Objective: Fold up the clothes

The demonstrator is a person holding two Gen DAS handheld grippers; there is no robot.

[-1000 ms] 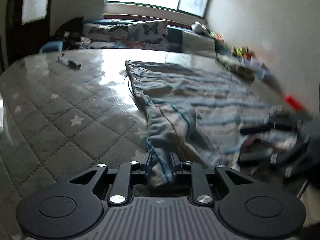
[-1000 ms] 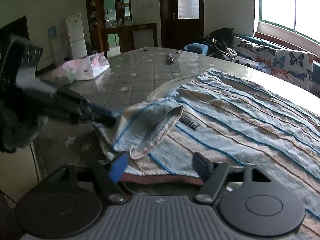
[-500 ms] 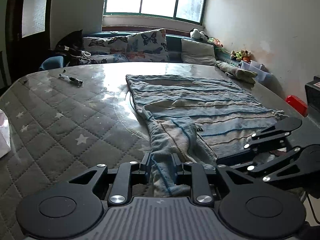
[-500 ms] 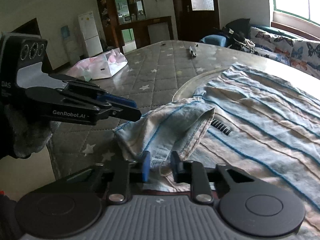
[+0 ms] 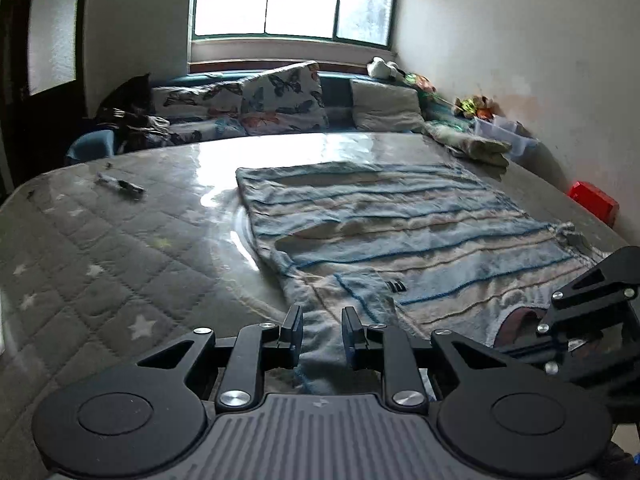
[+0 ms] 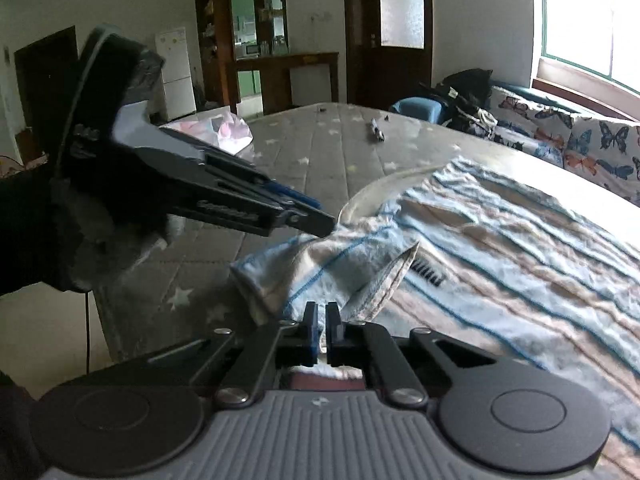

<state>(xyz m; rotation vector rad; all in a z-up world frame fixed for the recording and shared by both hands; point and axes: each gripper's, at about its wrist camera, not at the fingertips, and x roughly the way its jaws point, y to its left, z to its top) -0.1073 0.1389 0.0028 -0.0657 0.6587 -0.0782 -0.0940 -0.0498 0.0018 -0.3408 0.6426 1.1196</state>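
Observation:
A blue and beige striped garment (image 5: pixel 392 232) lies spread on the quilted grey table (image 5: pixel 100 264); it also shows in the right wrist view (image 6: pixel 520 248). Its sleeve (image 5: pixel 324 344) runs between the fingers of my left gripper (image 5: pixel 322 330), whose jaws stand apart around it. In the right wrist view the left gripper (image 6: pixel 316 216) touches the sleeve (image 6: pixel 320 264) near its tip. My right gripper (image 6: pixel 321 330) is shut on the sleeve's cuff edge. The right gripper also shows at the left wrist view's right edge (image 5: pixel 588 312).
A black marker (image 5: pixel 120 186) lies at the table's far left. A folded green cloth (image 5: pixel 472 144) and a red box (image 5: pixel 592 200) sit at the right side. A pink-white bag (image 6: pixel 224 130) lies on the far table end. Butterfly cushions (image 5: pixel 280 100) line the window bench.
My left gripper's jaws have opened from the sleeve they pinched. My right gripper has closed tight on the sleeve cuff.

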